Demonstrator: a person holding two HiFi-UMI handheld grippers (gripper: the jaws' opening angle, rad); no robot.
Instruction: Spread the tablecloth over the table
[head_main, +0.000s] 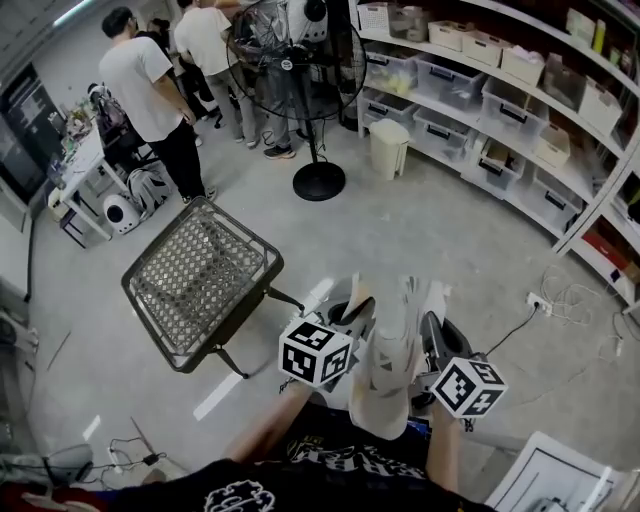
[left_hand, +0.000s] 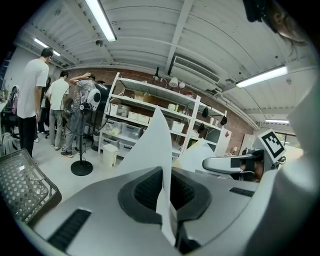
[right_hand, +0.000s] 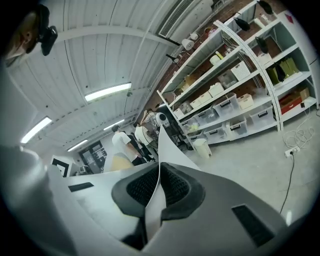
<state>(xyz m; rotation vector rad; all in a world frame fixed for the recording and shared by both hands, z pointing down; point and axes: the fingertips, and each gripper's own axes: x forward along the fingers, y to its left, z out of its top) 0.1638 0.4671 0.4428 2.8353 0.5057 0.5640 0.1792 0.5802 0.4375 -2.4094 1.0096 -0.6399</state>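
Nearest to us, both tongs are clamped on the tablecloth. The left tongs (left_hand: 162, 195) have their dark pads closed on a pale fold that stands up between them in a point. The right tongs (right_hand: 156, 192) are pinched the same way on another edge.

In the head view the tablecloth (head_main: 391, 358) hangs as a bunched cream bundle between the left marker cube (head_main: 315, 352) and the right marker cube (head_main: 468, 387). We hold it in the air on the near side of the worktop and to its right, apart from it.

The worktop (head_main: 200, 285) is a small dark metal frame with a wire mesh top, standing on the grey floor (head_main: 420, 230). None of the cloth lies on it yet. A white floor strip (head_main: 225, 392) runs past its near right corner.

Well to the right of the worktop, a power strip (head_main: 538, 300) lies on the floor with a loose cable.

Beyond the worktop and a little to its right stands a pedestal fan (head_main: 300, 60) on a round black base. A white bin (head_main: 388, 148) sits farther right. White shelves (head_main: 500, 110) loaded with storage boxes run along the wall on the worktop's far right.

Beyond the worktop's far left corner, a person in a white T-shirt (head_main: 150, 90) stands with back turned. More people are behind, near the fan.
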